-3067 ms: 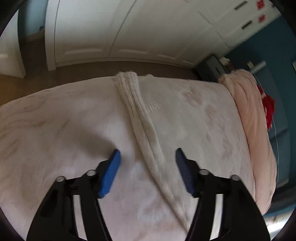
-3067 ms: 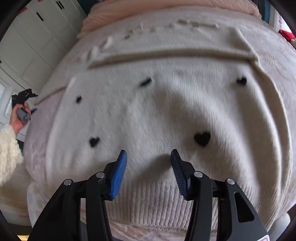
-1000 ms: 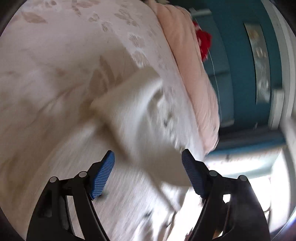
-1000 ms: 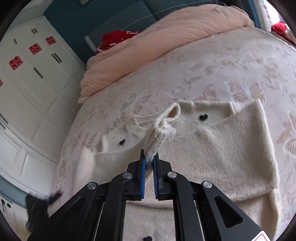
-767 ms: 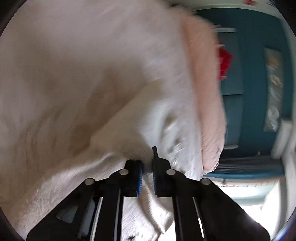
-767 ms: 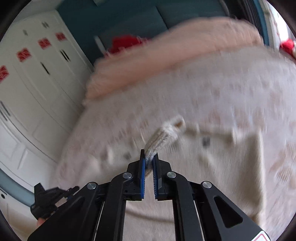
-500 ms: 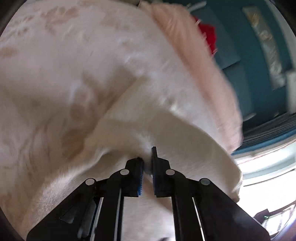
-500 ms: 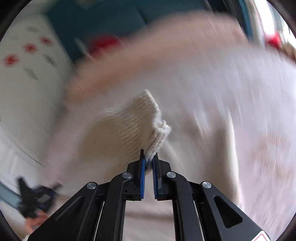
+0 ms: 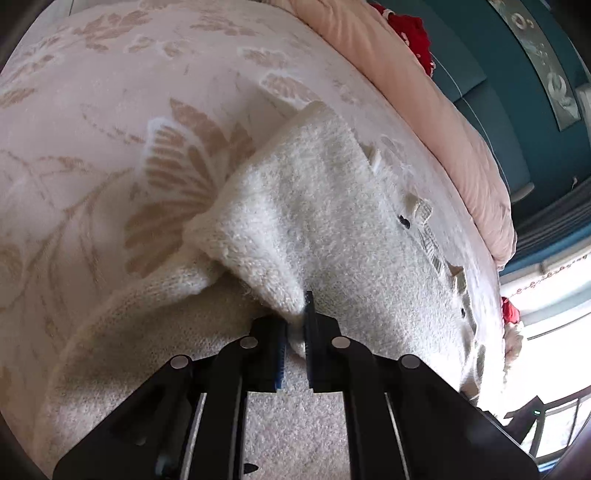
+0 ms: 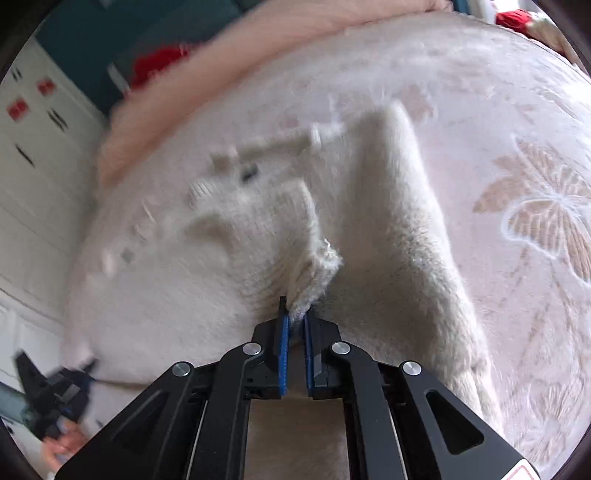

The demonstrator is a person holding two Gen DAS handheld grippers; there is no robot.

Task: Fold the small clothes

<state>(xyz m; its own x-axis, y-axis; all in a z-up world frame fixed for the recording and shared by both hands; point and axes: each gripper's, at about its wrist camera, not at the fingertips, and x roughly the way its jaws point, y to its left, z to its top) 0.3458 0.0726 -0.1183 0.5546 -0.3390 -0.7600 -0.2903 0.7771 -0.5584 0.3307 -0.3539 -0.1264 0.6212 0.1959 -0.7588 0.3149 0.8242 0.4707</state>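
A cream knitted sweater (image 9: 332, 206) with small black hearts lies on a pale floral bedspread (image 9: 92, 110). My left gripper (image 9: 295, 325) is shut on a raised fold of the sweater's edge and holds it over the sweater's body. In the right wrist view the same sweater (image 10: 399, 229) is blurred. My right gripper (image 10: 294, 317) is shut on the ribbed sleeve cuff (image 10: 317, 269) and holds it above the sweater's middle. The left gripper also shows in the right wrist view (image 10: 55, 398) at the lower left.
A rolled pink duvet (image 9: 424, 92) lies along the far side of the bed, with a red item (image 9: 410, 29) behind it against a teal wall. White wardrobe doors (image 10: 33, 147) stand to the left in the right wrist view. A bright window (image 9: 554, 350) is at the right.
Both grippers were open over the flat sweater, then shut on it. In the last second the left took a fold, and the right carried the cuff inward over the sweater's body.
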